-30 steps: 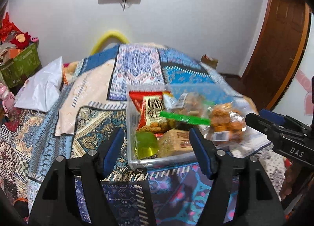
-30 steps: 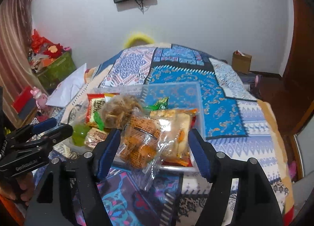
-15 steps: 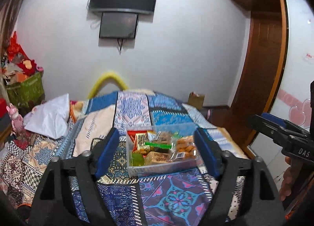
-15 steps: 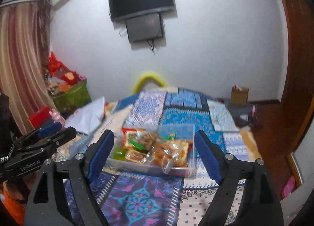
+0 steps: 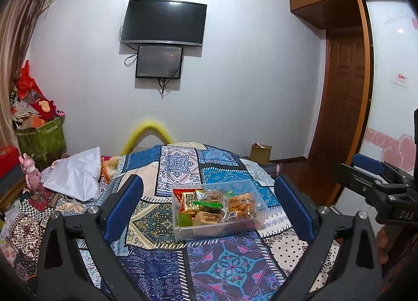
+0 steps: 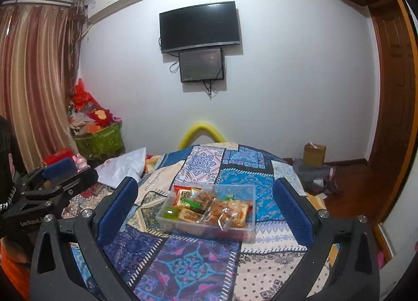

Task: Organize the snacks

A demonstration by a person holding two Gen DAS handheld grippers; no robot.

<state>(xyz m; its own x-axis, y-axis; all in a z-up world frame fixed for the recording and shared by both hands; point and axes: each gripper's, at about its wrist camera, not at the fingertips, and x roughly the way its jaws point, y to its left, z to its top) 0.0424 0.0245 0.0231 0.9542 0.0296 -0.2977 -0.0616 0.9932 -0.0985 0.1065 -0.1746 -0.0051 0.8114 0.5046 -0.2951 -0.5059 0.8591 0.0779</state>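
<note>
A clear plastic box (image 5: 257, 222) (image 6: 249, 230) sits on the patterned bedspread (image 5: 230, 267) (image 6: 188, 267). It holds several snacks: a red packet (image 5: 188, 198), a green jelly cup (image 5: 185, 220) (image 6: 170, 214), a clear bag of orange fried pieces (image 5: 239, 203) (image 6: 230, 213) and brown wrapped cakes (image 5: 207, 216). My left gripper (image 5: 209, 207) is open and empty, held back from the box and above the bed. My right gripper (image 6: 205, 207) is open and empty, also well back from the box. Each gripper shows at the edge of the other's view.
A white pillow (image 5: 75, 178) (image 6: 122, 167) lies at the bed's left. A green bin of red toys (image 5: 39, 133) (image 6: 96, 133) stands by the curtain. A yellow foam arch (image 5: 149, 136), a cardboard box (image 6: 314, 154) on the floor, two wall screens (image 5: 163, 22) and a wooden door (image 5: 342, 105).
Both grippers have pulled back and up from the snack box, which now looks small and far. Both stay open and empty. The box and snacks have not moved.
</note>
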